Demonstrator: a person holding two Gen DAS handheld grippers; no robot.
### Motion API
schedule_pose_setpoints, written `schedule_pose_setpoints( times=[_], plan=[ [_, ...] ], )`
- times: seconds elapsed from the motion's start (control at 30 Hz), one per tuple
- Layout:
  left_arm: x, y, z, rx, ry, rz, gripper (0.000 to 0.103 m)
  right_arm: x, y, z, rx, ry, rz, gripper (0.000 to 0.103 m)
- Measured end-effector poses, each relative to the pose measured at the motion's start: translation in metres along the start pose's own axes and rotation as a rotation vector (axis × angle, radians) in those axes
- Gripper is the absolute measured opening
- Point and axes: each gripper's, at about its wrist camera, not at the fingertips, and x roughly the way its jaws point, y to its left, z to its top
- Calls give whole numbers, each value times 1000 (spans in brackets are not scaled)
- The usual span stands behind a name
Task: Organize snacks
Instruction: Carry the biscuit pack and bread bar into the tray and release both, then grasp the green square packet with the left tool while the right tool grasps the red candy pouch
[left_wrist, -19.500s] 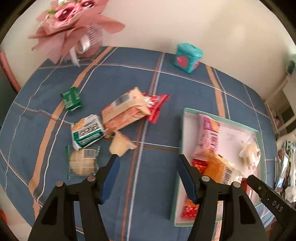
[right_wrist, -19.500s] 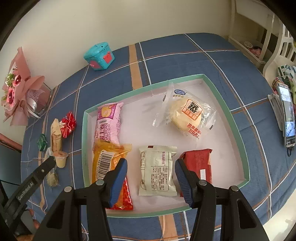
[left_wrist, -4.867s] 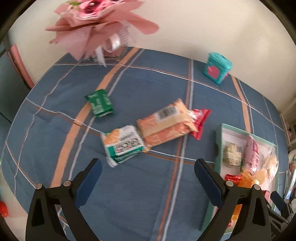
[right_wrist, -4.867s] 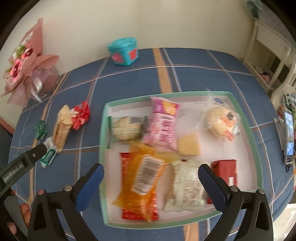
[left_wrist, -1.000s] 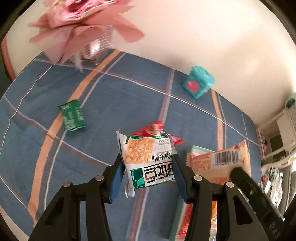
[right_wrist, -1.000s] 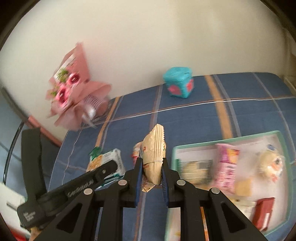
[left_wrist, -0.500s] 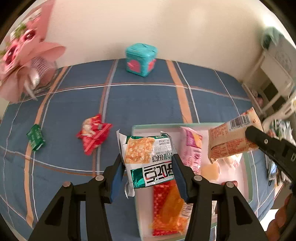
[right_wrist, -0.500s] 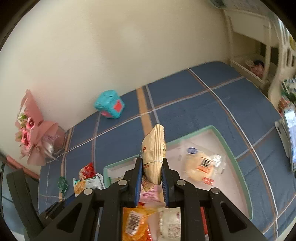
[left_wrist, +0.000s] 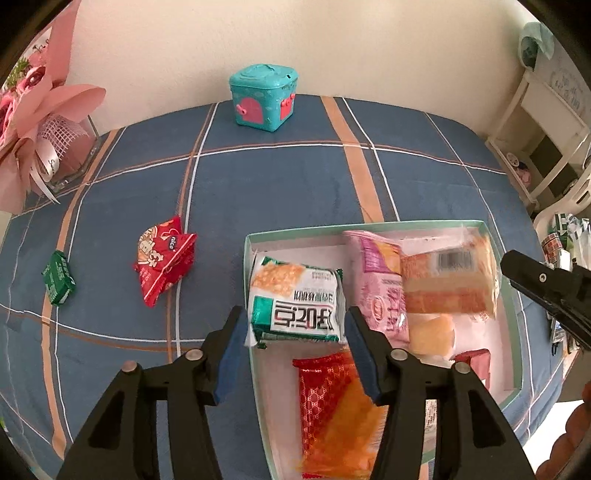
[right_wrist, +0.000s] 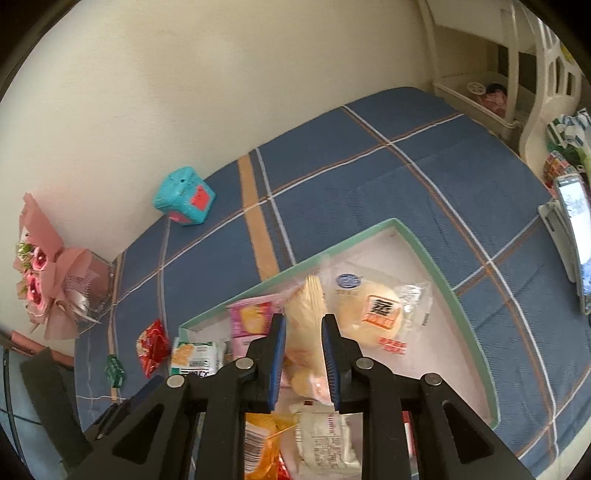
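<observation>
My left gripper (left_wrist: 295, 334) has opened, and the green-and-white cracker pack (left_wrist: 295, 295) lies between the fingers, over the tray's near-left corner. The mint-rimmed tray (left_wrist: 248, 258) holds several snacks: a pink pack (left_wrist: 380, 284), a red-and-orange pack (left_wrist: 332, 406), a yellow bun (right_wrist: 376, 310). My right gripper (right_wrist: 303, 354) has opened slightly; the tan-and-orange pack (right_wrist: 306, 325) is blurred between its fingers, dropping into the tray (right_wrist: 424, 254). The same pack (left_wrist: 447, 284) appears blurred in the left view. A red snack bag (left_wrist: 164, 258) and a small green pack (left_wrist: 59, 277) lie on the blue cloth, left of the tray.
A teal toy box (left_wrist: 263, 96) stands at the back by the wall. A pink bouquet in a glass holder (left_wrist: 40, 125) is at the far left. A phone on a stand (right_wrist: 572, 236) is off the table's right edge, with white furniture (left_wrist: 543, 122) behind.
Both grippers moved over the tray and their jaws parted. The cracker pack and the tan-and-orange pack have come loose and are falling or settling into the tray.
</observation>
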Motion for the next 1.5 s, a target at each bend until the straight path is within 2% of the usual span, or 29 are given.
schedule_pose_setpoints(
  times=[0.17,0.37,0.4,0.43,0.5,0.67,0.73,0.77,0.93,1.2,1.33,1.5],
  plan=[
    [-2,10,0,-38,11,7,61,1,-4,0,7,8,-36,23],
    [-3,39,1,-129,25,32,65,-6,15,-3,-55,-9,-52,27],
    [-4,44,1,-142,24,38,65,-6,18,-4,-64,-12,-56,32],
    [-4,49,1,-156,23,46,66,-7,23,-5,-78,-16,-62,43],
    [-5,60,2,-192,19,61,78,-7,34,-7,-112,-24,-71,61],
    [-8,83,3,-256,0,74,81,1,68,-18,-219,-6,-68,66],
    [-9,92,3,-272,-7,87,84,4,80,-23,-258,-1,-72,77],
    [-10,96,3,-280,-10,92,91,5,86,-26,-279,1,-71,79],
    [-14,116,2,-315,-33,107,96,12,109,-39,-356,10,-72,100],
    [-19,152,-2,-363,-43,141,98,26,134,-53,-417,24,-68,103],
    [-23,176,-6,-399,-46,171,98,36,152,-63,-440,52,-24,103],
    [-32,221,-15,-493,-54,227,98,49,181,-75,-493,67,25,103]
  ],
)
